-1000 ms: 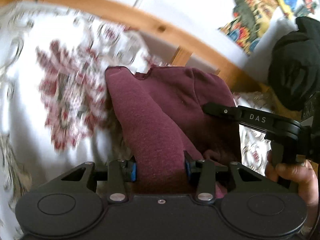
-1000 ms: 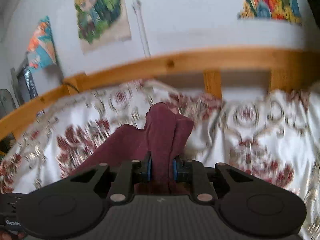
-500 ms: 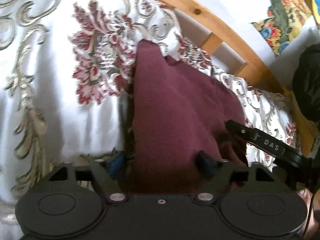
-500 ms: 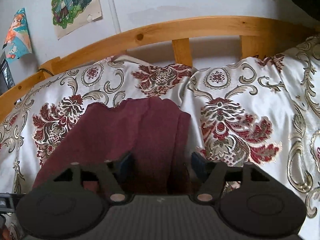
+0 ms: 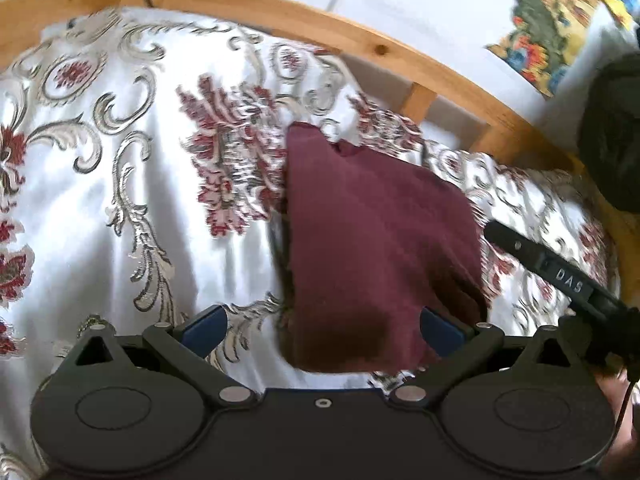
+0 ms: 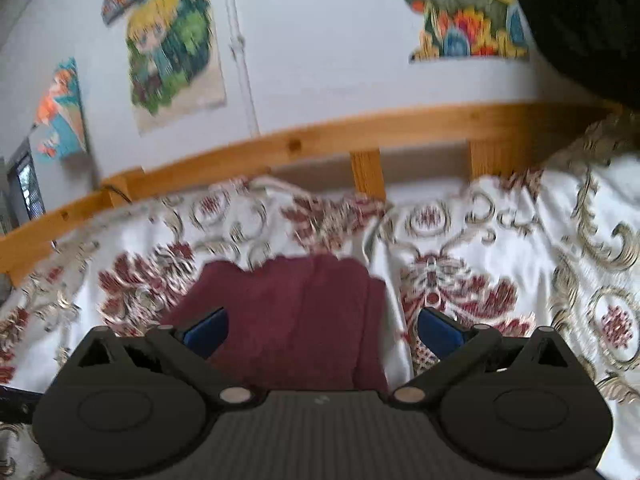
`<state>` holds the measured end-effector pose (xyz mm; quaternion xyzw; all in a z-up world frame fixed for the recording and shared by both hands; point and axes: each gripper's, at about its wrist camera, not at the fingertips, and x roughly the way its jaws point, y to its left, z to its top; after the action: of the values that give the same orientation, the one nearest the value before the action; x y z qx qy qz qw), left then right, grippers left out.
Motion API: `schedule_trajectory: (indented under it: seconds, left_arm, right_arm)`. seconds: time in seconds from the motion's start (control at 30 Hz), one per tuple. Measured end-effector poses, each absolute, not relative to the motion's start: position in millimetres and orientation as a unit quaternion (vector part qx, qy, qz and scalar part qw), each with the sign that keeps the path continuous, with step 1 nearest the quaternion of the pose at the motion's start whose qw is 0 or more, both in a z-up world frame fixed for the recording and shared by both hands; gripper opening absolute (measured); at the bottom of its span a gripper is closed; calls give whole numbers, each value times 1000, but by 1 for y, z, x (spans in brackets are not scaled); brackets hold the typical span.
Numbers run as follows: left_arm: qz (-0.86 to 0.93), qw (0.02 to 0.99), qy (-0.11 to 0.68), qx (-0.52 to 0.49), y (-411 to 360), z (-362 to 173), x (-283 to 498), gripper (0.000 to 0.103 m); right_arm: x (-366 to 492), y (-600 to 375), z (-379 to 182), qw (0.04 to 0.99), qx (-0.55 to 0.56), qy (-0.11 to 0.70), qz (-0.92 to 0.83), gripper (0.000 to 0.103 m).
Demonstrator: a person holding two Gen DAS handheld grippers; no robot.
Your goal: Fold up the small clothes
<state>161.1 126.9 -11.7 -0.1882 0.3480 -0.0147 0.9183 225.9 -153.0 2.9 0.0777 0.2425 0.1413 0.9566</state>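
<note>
A small maroon garment [image 5: 372, 240] lies folded on the floral white bedspread [image 5: 100, 208], its near edge between the blue pads of my left gripper [image 5: 322, 316]. The left jaws are opening and stand wide, with neither pad pressing on the cloth. In the right wrist view the same garment [image 6: 292, 312] lies flat below my right gripper [image 6: 322, 316]. Its jaws are opening too, and its pads are clear of the fabric. The right gripper's black body marked DAS [image 5: 560, 276] shows at the right of the left wrist view, beside the garment.
A curved wooden bed rail [image 5: 360, 40] with slats runs along the far side of the bedspread [image 6: 500, 240]. A black padded thing [image 5: 612, 136] looms at the right. Colourful posters [image 6: 172, 48] hang on the white wall.
Both grippers have opened and let go of the maroon garment. It has dropped from a bunched, lifted fold to lying flat on the bedspread, and both grippers have drawn back from it.
</note>
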Motion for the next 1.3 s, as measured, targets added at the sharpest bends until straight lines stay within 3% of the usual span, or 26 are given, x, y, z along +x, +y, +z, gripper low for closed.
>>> schedule_trajectory:
  seconds: [0.27, 0.63, 0.9, 1.3]
  left_arm:
    - [-34, 939, 306, -150, 110, 20, 129, 102]
    - [-10, 968, 222, -115, 98, 55, 68, 102]
    - [11, 968, 206, -146, 100, 45, 24, 102]
    - [-2, 970, 219, -104, 89, 22, 2, 102]
  right_arm:
    - [165, -161, 39, 970, 66, 173, 155, 103]
    - [105, -162, 74, 975, 66, 135, 165, 103]
    - [53, -171, 79, 978, 79, 136, 141, 103]
    - [-1, -166, 67, 979, 62, 163, 106, 103]
